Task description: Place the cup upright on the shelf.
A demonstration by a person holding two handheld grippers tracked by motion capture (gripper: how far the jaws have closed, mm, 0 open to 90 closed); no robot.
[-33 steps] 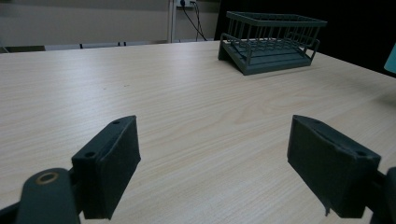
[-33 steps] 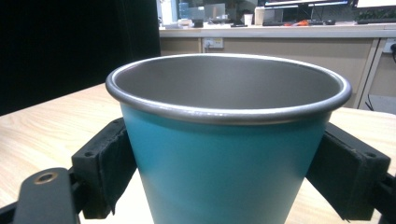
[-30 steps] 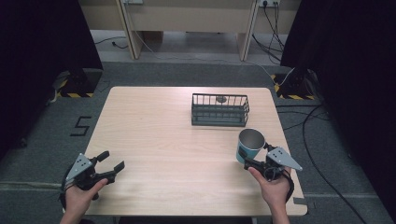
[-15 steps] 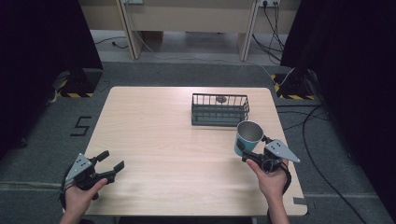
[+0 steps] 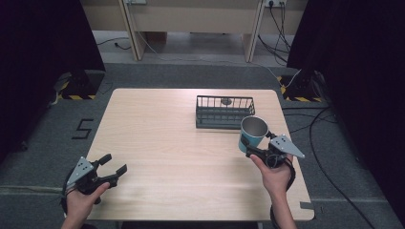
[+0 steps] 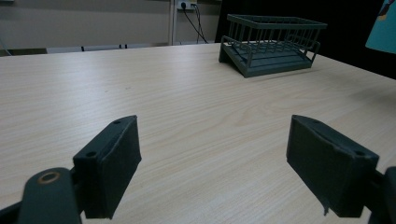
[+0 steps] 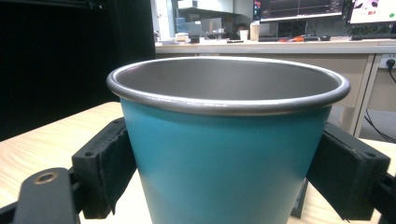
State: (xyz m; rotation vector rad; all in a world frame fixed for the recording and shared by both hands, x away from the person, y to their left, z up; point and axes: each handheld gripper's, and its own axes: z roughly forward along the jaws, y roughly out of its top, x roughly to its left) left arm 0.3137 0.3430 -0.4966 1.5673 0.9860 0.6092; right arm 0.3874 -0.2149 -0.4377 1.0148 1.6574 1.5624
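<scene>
1. your right gripper (image 5: 254,149) clamps the teal cup (image 5: 252,132) above the table (image 5: 167,143), near the wire basket (image 5: 224,112); your left gripper (image 5: 111,168) is spread, holding nothing.
2. left gripper view: the cup (image 6: 384,28) is cut off by the frame edge.
3. right gripper view: the cup's (image 7: 224,154) base is cropped.

The basket (image 5: 224,112) stands on the table (image 5: 157,138), toward its far right part. The cup (image 5: 252,133) is just before the basket's right end, between the jaws of the right gripper (image 5: 255,145). The left gripper (image 5: 111,168) is well left of the basket, at the table's near left corner.
</scene>
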